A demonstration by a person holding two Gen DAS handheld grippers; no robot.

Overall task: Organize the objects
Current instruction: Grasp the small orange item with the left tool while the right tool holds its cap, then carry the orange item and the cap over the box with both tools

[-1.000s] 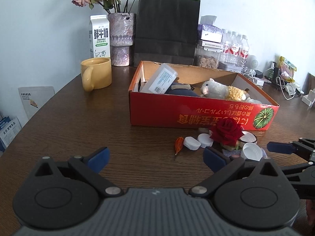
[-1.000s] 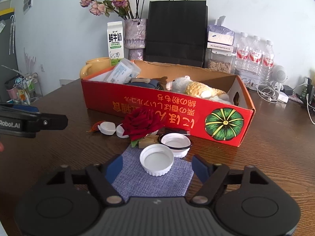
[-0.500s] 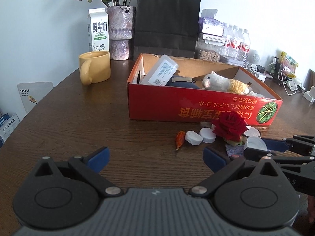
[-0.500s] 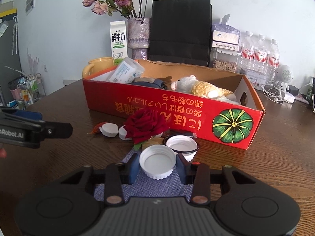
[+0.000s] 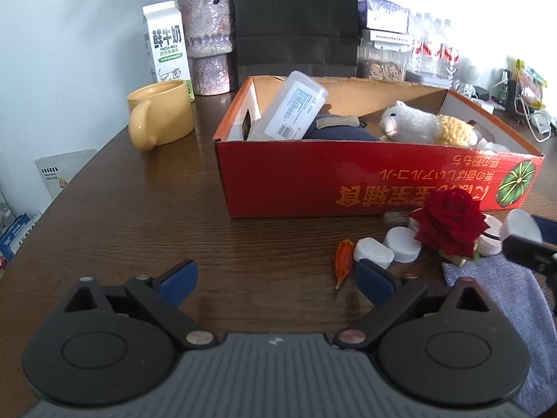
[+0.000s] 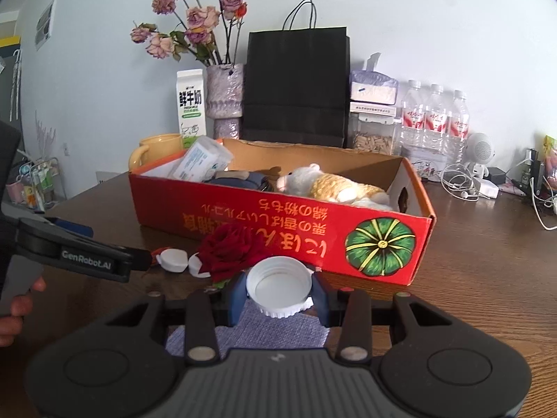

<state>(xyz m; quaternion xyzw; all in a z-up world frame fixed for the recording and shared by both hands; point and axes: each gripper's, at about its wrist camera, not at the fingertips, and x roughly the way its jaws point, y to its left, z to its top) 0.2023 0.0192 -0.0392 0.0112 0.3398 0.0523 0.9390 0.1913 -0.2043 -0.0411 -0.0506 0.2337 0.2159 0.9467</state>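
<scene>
My right gripper (image 6: 279, 294) pinches a white cap (image 6: 278, 287) between its pads; my left gripper (image 5: 276, 278) hangs wide apart, holding nothing.

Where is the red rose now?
In the left wrist view the red rose lies right of centre on the table, before the red box, beside two white caps.

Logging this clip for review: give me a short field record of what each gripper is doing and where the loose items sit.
right gripper: shut on white cap, open side up
left gripper: open, empty, over bare table
red box: holds plush toy, plastic case
loose in front of box: red rose, two white caps, orange petal
grey cloth: flat on table
</scene>
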